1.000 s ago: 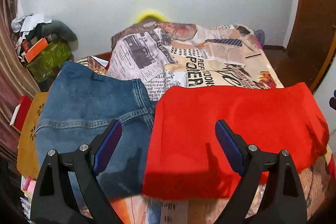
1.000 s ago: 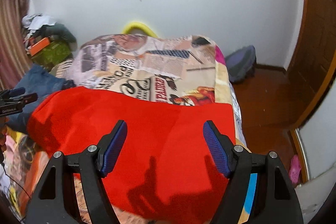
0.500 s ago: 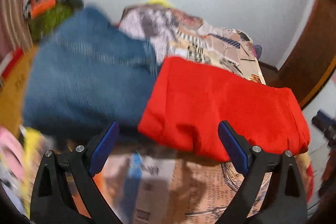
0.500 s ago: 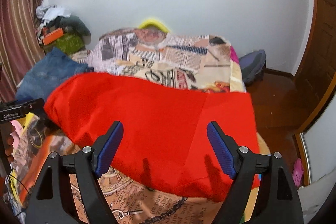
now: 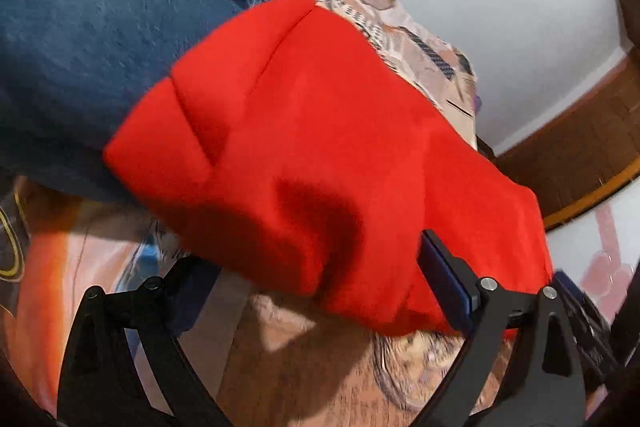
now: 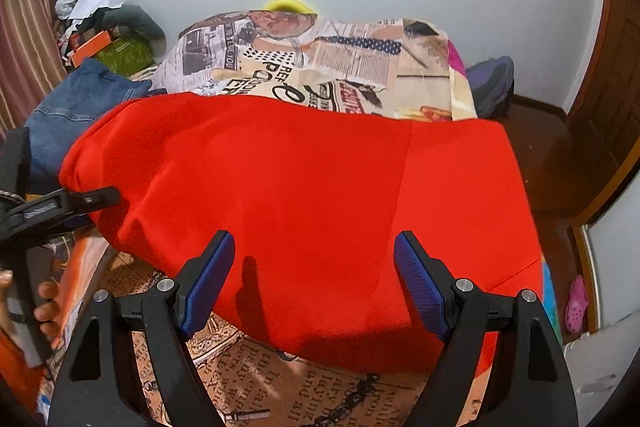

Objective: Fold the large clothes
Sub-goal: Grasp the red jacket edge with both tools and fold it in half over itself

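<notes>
A large red garment lies folded across the bed, also filling the left wrist view. My left gripper is open, tilted and low at the garment's near left edge, which hangs between its wide-spread fingers; it shows at the left of the right wrist view. My right gripper is open just above the garment's near edge, fingers apart and holding nothing.
Folded blue jeans lie left of the red garment, also in the right wrist view. The newspaper-print bedsheet covers the bed. Clutter is piled at the far left. A dark bag and the wooden floor are right of the bed.
My left gripper has dropped low and tilted, closing in on the red garment's near left edge. My right gripper has moved slightly closer to the garment. Both stay open.
</notes>
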Demonstrator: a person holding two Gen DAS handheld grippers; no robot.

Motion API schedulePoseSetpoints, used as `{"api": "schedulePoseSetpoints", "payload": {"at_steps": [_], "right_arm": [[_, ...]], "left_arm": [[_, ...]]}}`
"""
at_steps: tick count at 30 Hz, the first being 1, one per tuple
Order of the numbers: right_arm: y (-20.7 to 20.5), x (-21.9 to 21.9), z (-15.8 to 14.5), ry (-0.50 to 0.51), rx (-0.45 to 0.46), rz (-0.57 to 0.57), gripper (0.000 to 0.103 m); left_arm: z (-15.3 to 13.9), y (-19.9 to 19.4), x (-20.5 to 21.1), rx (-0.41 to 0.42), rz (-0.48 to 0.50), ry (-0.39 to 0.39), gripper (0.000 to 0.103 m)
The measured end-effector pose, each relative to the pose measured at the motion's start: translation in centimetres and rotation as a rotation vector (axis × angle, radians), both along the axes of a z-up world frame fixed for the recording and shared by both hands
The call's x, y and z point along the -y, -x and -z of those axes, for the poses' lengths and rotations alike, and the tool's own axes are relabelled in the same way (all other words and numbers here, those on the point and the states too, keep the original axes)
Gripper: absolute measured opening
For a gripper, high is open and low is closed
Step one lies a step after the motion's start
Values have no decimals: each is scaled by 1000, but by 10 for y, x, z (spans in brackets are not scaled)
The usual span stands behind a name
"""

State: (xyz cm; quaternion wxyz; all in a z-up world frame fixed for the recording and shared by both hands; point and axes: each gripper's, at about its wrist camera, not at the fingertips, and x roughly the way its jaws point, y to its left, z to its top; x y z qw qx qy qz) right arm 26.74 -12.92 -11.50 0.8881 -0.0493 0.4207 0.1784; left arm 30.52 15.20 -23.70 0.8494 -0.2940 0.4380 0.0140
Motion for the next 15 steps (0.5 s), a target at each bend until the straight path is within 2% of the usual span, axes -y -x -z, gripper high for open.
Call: {"api": "schedulePoseSetpoints", "payload": {"at_steps": [4,6,8,10,11,12,14,15], "right_arm": [[0,2,5,6,-11,0,79],[1,3,6,12,-14,0,79],[2,4,6,17,-12,2,79],[3,5,5,14,-12,3,79],[4,6,4,11,-12,4,79],[5,7,3,9,-12,5,79],[5,8,0,9,-8,4,79],[6,8,-2,11,-4,4,79]], "left_arm": [[11,-8,5,1,-18,120,93],[10,-12,9,11,-20,156,80],[7,-16,15,16,-12,166,76],[4,-17,21,17,-32,133,69],[3,-16,22,10,-47,129,57],[3,-16,23,8,-52,142,40],[0,-13,26,5,-52,167,23],[-3,-16,25,4,-50,158,19]]}}
